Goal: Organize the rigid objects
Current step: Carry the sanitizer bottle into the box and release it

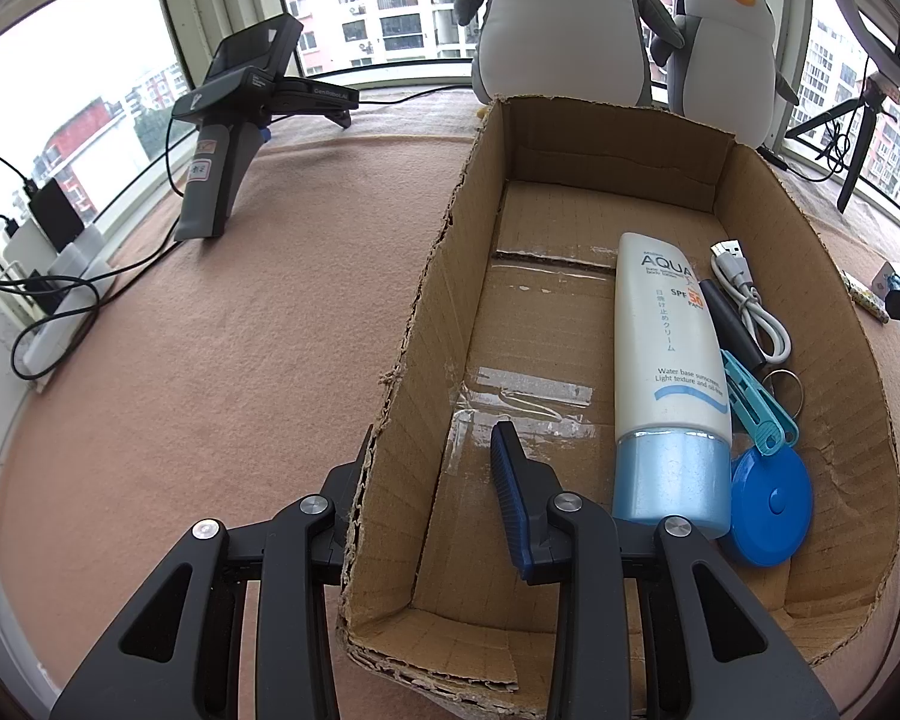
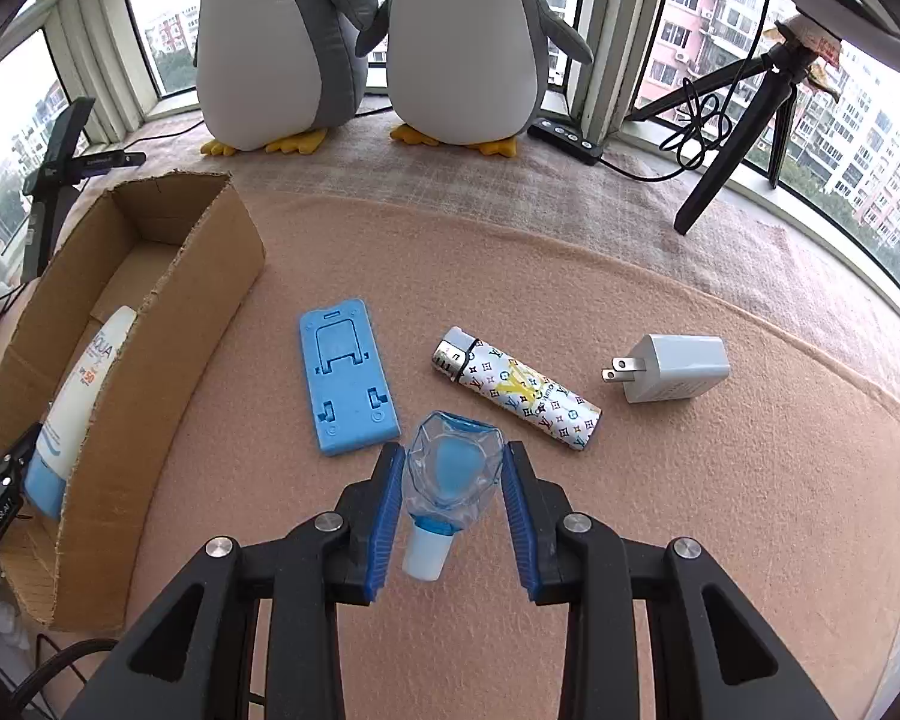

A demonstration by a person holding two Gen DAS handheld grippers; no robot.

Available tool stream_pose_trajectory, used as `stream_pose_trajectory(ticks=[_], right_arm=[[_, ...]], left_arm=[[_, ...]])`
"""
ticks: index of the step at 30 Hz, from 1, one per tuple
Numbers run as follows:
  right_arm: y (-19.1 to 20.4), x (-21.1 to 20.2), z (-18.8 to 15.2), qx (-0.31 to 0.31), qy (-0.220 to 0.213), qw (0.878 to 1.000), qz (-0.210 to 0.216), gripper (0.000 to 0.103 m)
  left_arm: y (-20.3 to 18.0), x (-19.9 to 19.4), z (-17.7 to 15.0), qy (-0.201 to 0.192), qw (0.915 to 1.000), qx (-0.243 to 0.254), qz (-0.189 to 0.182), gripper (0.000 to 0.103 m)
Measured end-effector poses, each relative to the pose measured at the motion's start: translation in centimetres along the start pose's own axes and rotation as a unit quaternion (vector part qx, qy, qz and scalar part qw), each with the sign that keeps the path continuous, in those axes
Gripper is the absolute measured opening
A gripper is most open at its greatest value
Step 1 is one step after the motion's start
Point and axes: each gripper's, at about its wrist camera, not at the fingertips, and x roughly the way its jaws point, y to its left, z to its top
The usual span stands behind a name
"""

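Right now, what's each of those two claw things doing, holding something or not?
Left gripper: shut on the cardboard box, clamping its side wall.
Right gripper: shut on the small clear bottle with blue inside.

Soft, bright daylight enters through the windows (image 1: 384, 0) behind the worktop; shadows are faint, focus sharp, fisheye edges bend and darken.

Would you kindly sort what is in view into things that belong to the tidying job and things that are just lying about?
Belongs to the job:
cardboard box
sunscreen tube
small clear bottle between the right tongs
blue phone stand
patterned lighter
white charger plug

Just lying about:
two plush penguins
tripod
power strip
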Motion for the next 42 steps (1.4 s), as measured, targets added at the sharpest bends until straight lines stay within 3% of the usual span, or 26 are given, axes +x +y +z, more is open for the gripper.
stream_pose_trajectory(ticks=[16,27,42], right_arm=[[10.2,-4.6,3.4,-0.083,-0.065,0.992,0.074,0.030],[15.4,-3.6,3.0,-0.120,-0.055,0.986,0.102,0.030],[16.9,-2.2,2.6,-0.135,-0.037,0.984,0.110,0.033]], left_arm=[[0.0,0.0,0.0,0.000,1.0000,0.000,0.000,0.032],[0.0,0.0,0.0,0.000,1.0000,0.000,0.000,0.032],[-0.1,0.0,0.0,-0.001,1.0000,-0.001,0.000,0.032]])
